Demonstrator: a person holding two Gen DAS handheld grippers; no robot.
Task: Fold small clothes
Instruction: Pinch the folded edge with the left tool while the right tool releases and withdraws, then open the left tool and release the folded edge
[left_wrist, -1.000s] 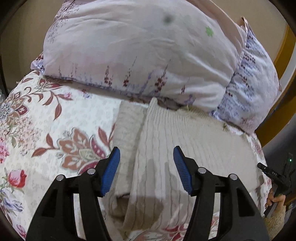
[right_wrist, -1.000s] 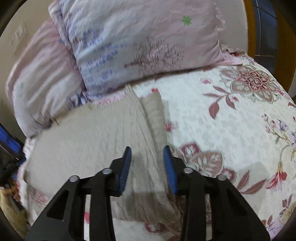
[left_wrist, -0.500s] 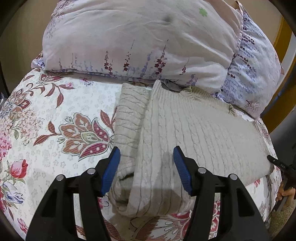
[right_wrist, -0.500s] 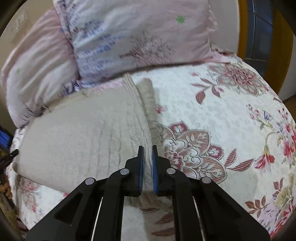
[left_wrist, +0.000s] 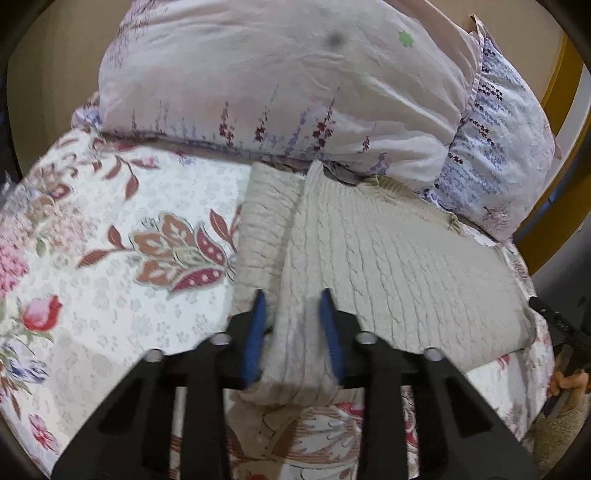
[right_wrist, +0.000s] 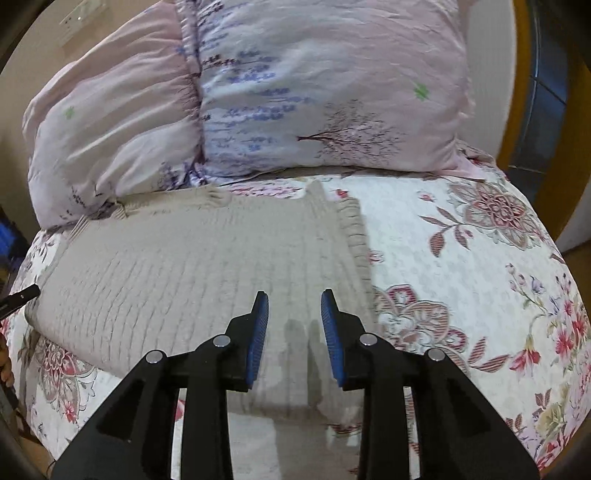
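Left hand-held gripper (left_wrist: 291, 325), closing, pinches the sweater (left_wrist: 388, 258) fold; right hand-held gripper (right_wrist: 293, 325), opening, hangs spread above it.

The sweater (right_wrist: 207, 273) lies flat on the bed (right_wrist: 461, 295), its far edge against two pillows (right_wrist: 325, 92) that sit side by side behind it.

- The sweater (left_wrist: 388, 258) is plain beige-grey with a cable-knit rib pattern.
- The bedspread (left_wrist: 110, 206) is white with a faint small-flower print and large maroon, rust and pink flowers and leaves.
- The left pillow (left_wrist: 277, 74) is pale pink-white with purple and maroon sprigs and one small green flower.
- The right pillow (right_wrist: 332, 92) is pale pink and blue-white with blue sprigs and a dark tree motif.
- Each claw, left (left_wrist: 293, 334) and right (right_wrist: 294, 334), is black with blue pads.
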